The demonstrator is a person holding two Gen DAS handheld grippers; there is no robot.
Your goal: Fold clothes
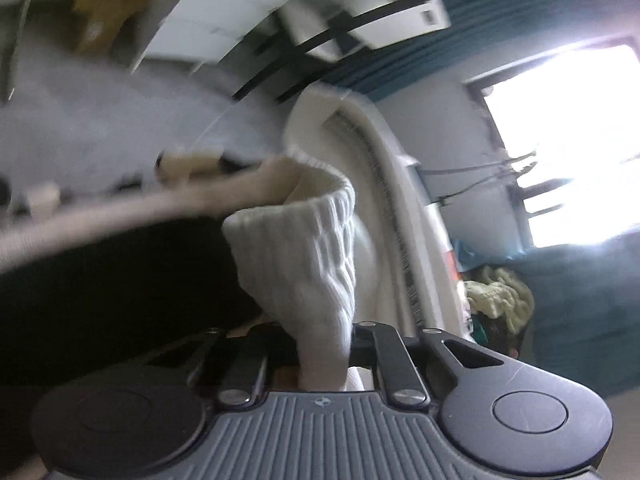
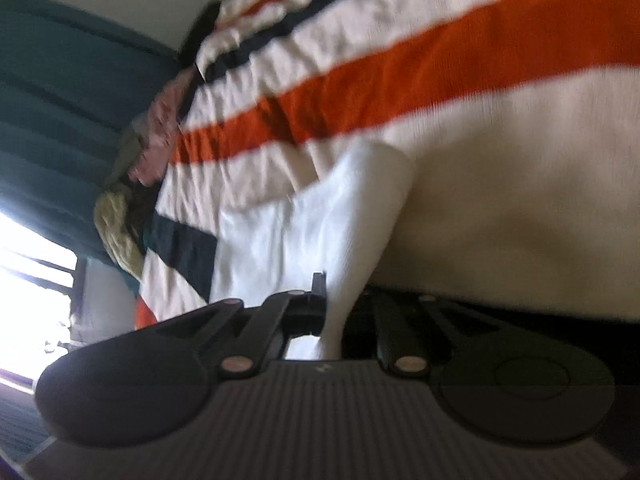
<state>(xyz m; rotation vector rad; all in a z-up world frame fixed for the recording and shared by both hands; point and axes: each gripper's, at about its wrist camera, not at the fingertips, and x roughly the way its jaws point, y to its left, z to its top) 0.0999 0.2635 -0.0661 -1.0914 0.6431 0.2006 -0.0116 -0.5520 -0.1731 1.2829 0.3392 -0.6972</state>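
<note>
Cream ribbed knit sweater [image 1: 304, 256] with orange and navy stripes hangs lifted in the air, its cuff clenched in the left gripper [image 1: 322, 344] and a plain cream fold pinched by the right gripper [image 2: 334, 320], teal curtains [image 2: 60, 92] and a bright window [image 1: 568, 140] behind.

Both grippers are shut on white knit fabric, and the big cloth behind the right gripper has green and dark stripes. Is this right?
One detail is wrong. In the right wrist view, the striped cloth has orange and dark stripes, not green. The rest holds: the left gripper and the right gripper are each shut on white knit fabric.
</note>
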